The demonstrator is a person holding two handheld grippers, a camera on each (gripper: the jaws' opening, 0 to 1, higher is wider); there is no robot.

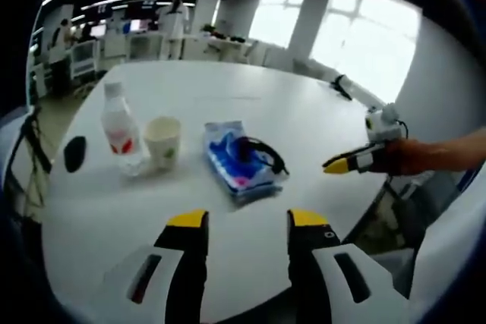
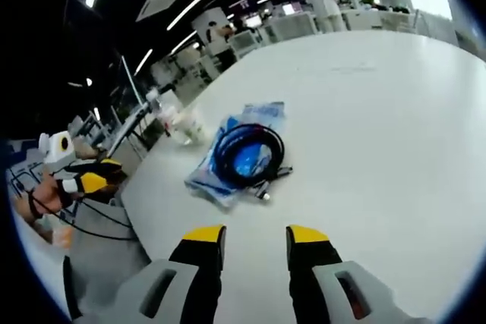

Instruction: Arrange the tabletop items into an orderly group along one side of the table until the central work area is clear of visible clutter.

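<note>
I see the white round table (image 1: 250, 104) carrying a loose row of items. Largest is the blue packet (image 1: 237, 163) with a coiled black cable (image 2: 247, 155) lying on top, near the middle. Beside it stand a paper cup (image 1: 163, 140) and a clear bottle (image 1: 118, 125) with a red label, close together. My left gripper view adds a small dark object (image 1: 74, 153) by the table edge. My left gripper (image 1: 247, 221) and right gripper (image 2: 255, 231) both hover spread wide, holding nothing.
</note>
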